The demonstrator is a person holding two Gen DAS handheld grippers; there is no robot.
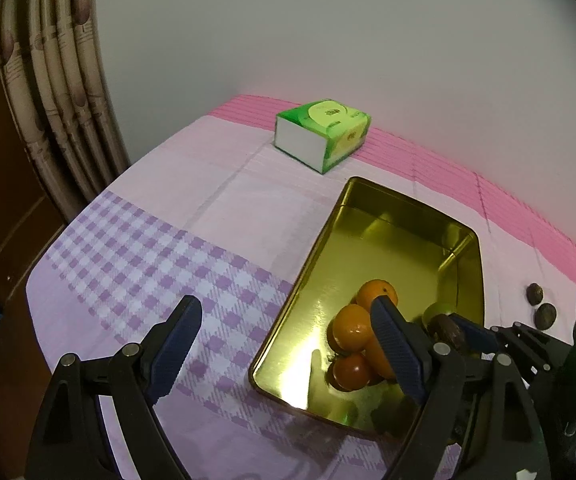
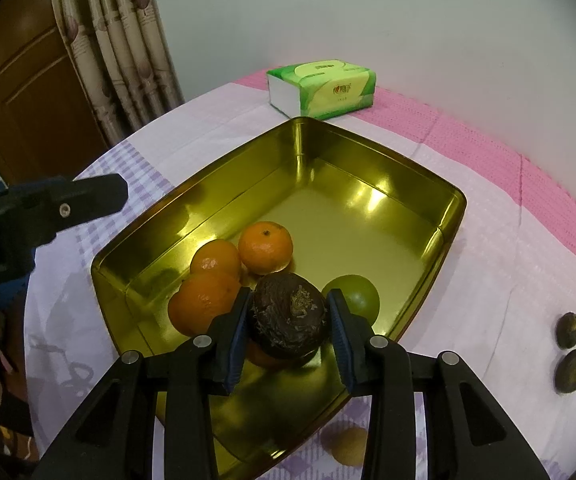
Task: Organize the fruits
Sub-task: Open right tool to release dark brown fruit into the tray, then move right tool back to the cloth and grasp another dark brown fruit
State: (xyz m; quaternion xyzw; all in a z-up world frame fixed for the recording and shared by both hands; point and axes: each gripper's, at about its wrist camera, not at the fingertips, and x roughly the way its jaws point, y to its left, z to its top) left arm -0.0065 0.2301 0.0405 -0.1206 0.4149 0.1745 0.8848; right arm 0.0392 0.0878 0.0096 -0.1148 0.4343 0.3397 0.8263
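Jaws of right gripper [image 2: 288, 320] clamp dark fruit [image 2: 288, 314] — tissue pack [image 2: 323, 88] lettering unreadable

left gripper [image 1: 284, 330] open, empty | gold tin [image 1: 463, 240]: oranges [image 1: 351, 326] | tissue pack [image 1: 321, 132] behind

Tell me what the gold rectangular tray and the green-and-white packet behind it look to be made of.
Gold rectangular tray: likely thin metal, polished; its walls mirror the oranges and carry sharp glare.
Green-and-white packet: probably a tissue pack in soft plastic film, going by its slight sheen and rounded, pillowy corners; it could be printed paper.
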